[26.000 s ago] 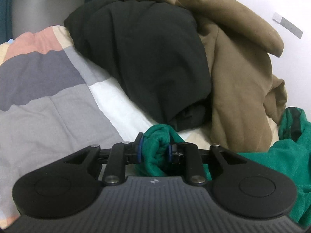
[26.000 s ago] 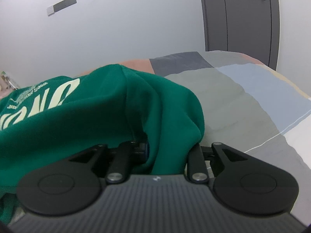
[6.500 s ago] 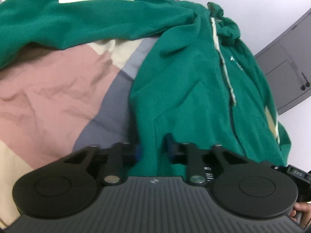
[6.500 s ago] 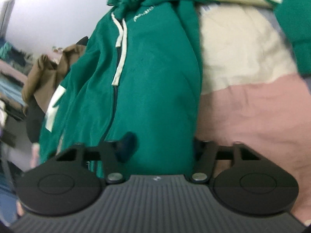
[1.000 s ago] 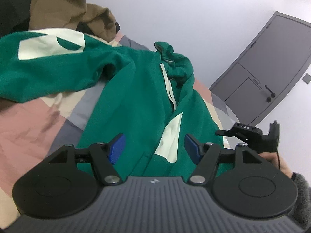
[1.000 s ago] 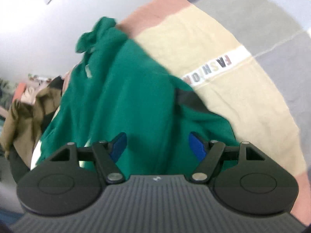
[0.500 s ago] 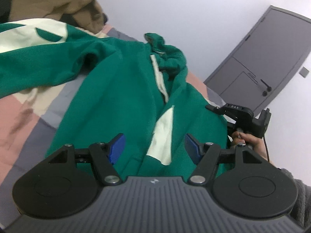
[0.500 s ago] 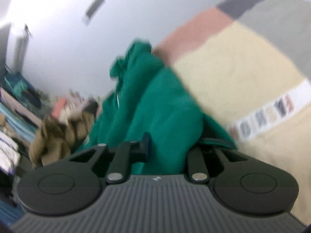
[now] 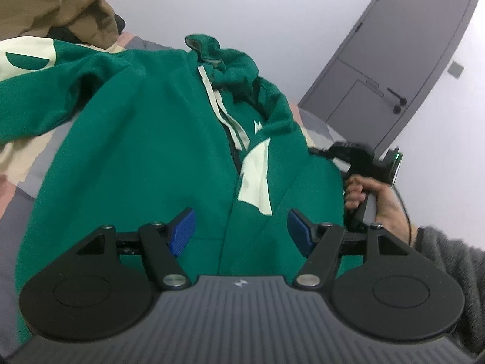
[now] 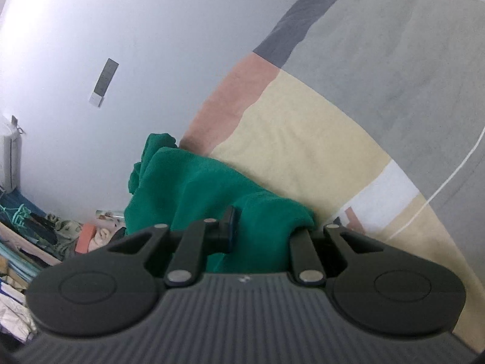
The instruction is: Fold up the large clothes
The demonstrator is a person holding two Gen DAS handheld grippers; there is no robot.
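A green zip hoodie (image 9: pixel 145 139) with cream drawstrings and cream patches lies front-up on the patchwork bedspread (image 9: pixel 18 163). Its hood is at the far end, one sleeve spreads out to the left. My left gripper (image 9: pixel 241 230) is open and empty, hovering just above the hoodie's lower front. My right gripper (image 10: pixel 266 230) is shut on a bunched fold of the hoodie (image 10: pixel 194 188) at its right side. The right gripper also shows in the left wrist view (image 9: pixel 357 157), held in a hand at the hoodie's right edge.
A brown garment (image 9: pixel 57 9) is piled at the far left of the bed. A grey door (image 9: pixel 403 60) stands at the right behind the bed. The bedspread (image 10: pixel 318 139) stretches to the right of the hoodie. Cluttered shelves (image 10: pixel 27 236) stand at the far left.
My right gripper closed on the hoodie's right side and lifted the fold. My left gripper stayed open and moved slightly closer over the hoodie's front.
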